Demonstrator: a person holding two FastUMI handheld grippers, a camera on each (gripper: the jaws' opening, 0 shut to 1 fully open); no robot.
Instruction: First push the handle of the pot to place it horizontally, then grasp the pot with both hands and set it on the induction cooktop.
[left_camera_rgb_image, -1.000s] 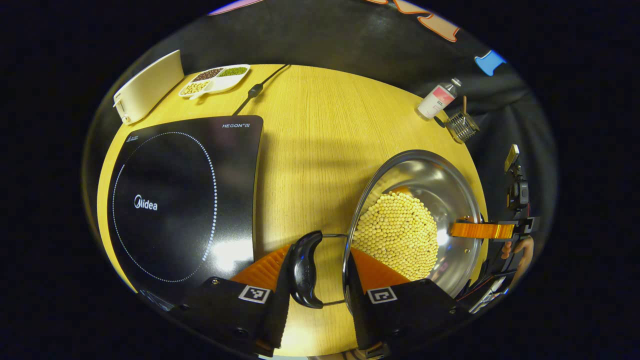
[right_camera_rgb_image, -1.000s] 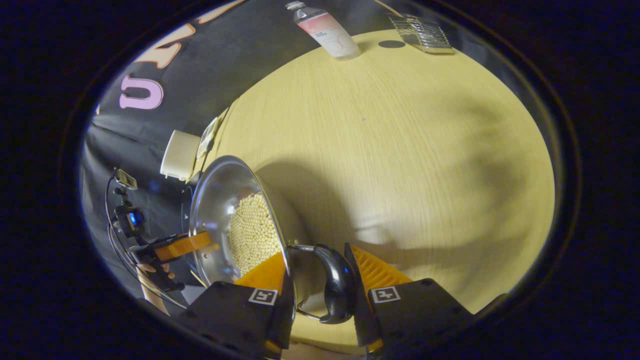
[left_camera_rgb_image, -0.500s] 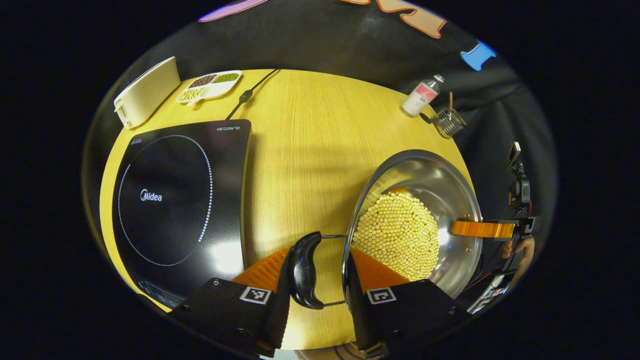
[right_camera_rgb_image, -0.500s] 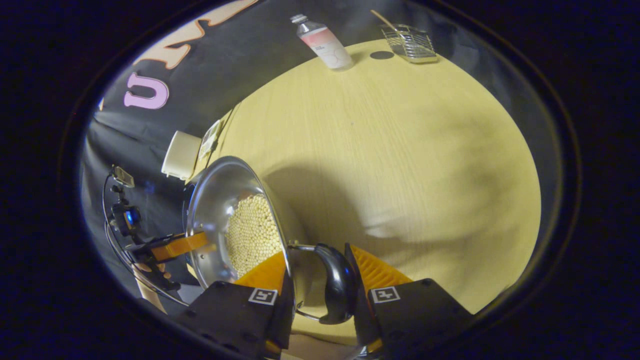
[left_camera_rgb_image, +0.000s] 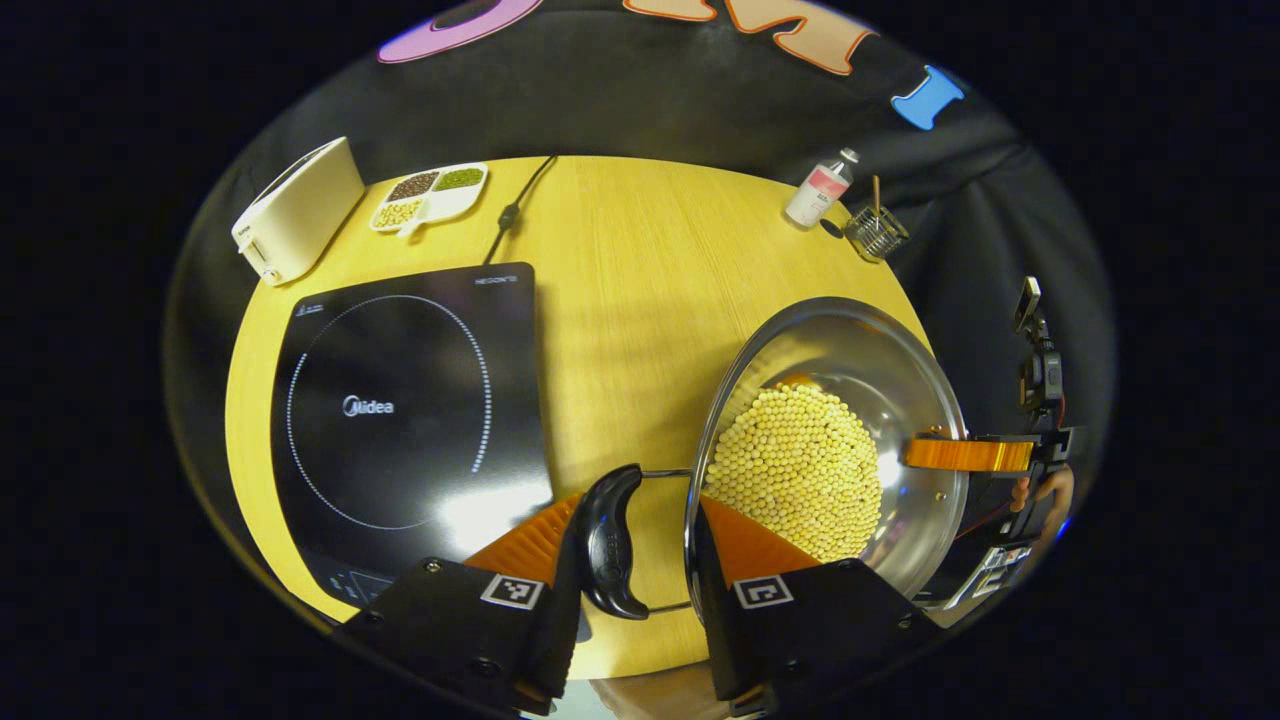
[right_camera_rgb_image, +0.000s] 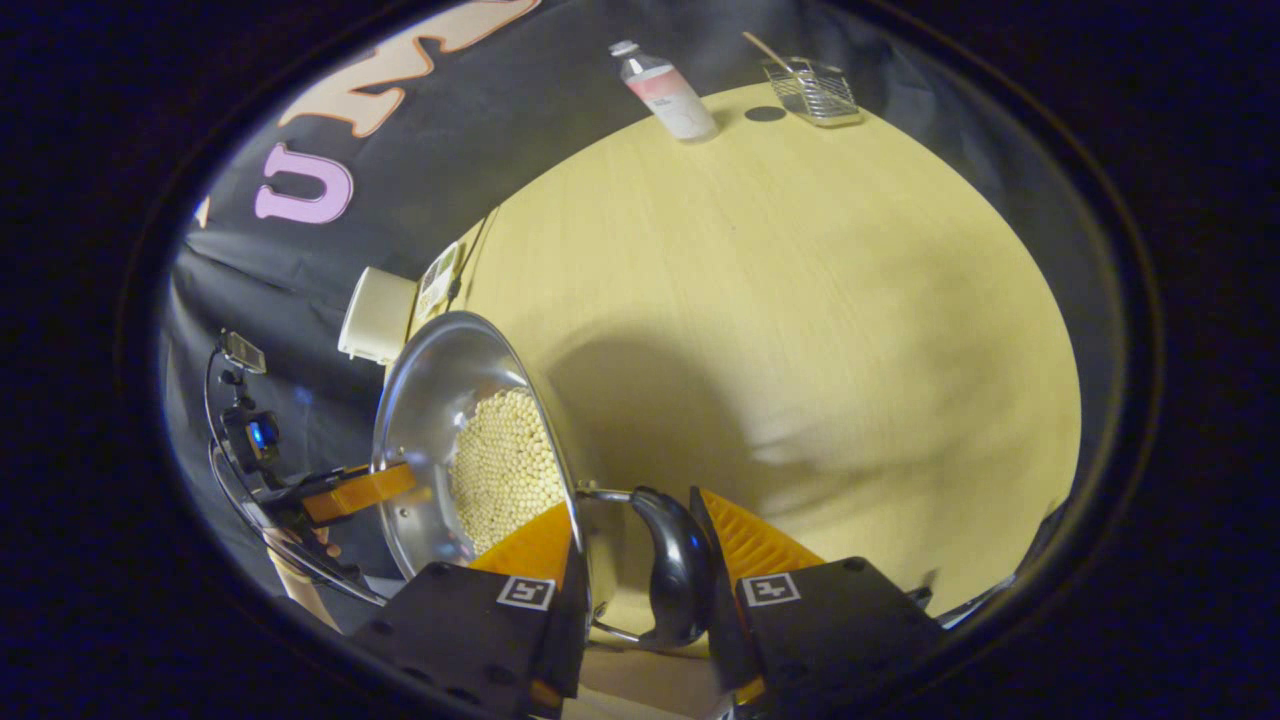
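Now the left gripper pinches one black handle of the pot of beans and the right gripper pinches the other handle, so the pot stays level in the air, right of the cooktop.

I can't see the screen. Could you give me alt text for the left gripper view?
A steel pot filled with pale round beans is held above a wooden table, the left gripper closed on its black side handle. A black induction cooktop lies on the table to the left in this view. The other gripper holds the pot's far side.
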